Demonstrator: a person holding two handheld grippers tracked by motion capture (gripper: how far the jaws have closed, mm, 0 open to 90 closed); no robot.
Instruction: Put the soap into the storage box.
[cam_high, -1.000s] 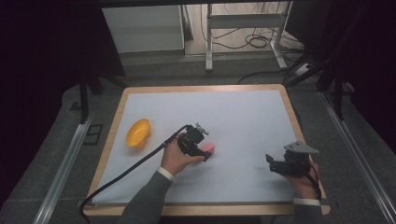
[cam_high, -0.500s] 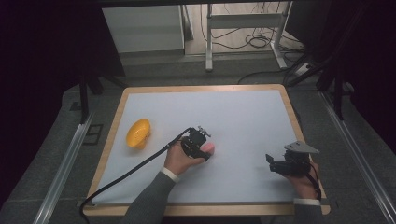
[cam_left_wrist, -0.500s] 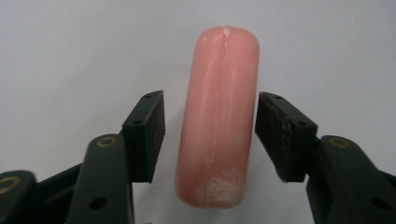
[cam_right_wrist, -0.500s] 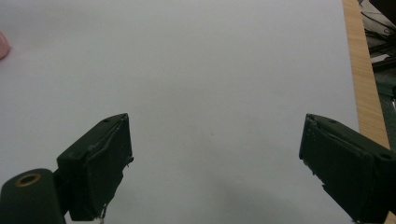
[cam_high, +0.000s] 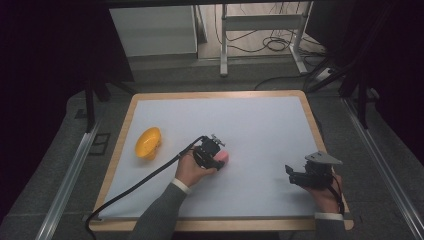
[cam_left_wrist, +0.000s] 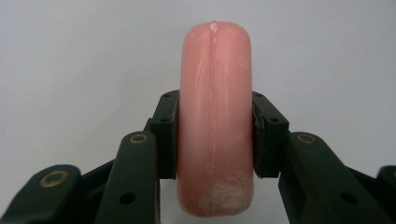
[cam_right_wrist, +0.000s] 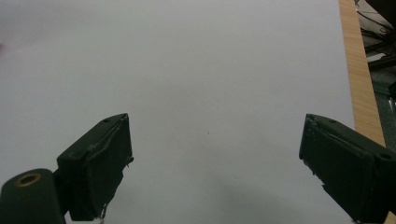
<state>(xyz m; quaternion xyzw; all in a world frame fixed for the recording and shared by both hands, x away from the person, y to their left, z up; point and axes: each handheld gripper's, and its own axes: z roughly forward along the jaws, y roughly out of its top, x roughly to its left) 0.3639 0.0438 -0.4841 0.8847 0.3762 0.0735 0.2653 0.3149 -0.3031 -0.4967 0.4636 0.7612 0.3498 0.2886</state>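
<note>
Left claw (cam_left_wrist: 215, 135) – jaws just closed, pads clamping the pink sausage (cam_left_wrist: 215, 116) mid-length | sausage: centre of desk (cam_high: 260, 120), likely light, smooth, slightly yielding – grip the middle | right claw (cam_right_wrist: 215, 163) wide open, empty, near right | yellow bowl (cam_high: 148, 142) far left.

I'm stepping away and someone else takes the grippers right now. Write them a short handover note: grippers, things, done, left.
Left gripper: jaws have just closed on the pink sausage-shaped piece; both pads press its sides, near the middle of the white mat.
Right gripper: open, nothing between its jaws, hovering over bare mat at the right, near the wooden table edge.
Yellow bowl: tipped on its side at the mat's left, untouched.
Done: the pink piece is gripped.
Left: it is not visibly lifted yet; probably carry it to the bowl, though the goal is a guess.
</note>
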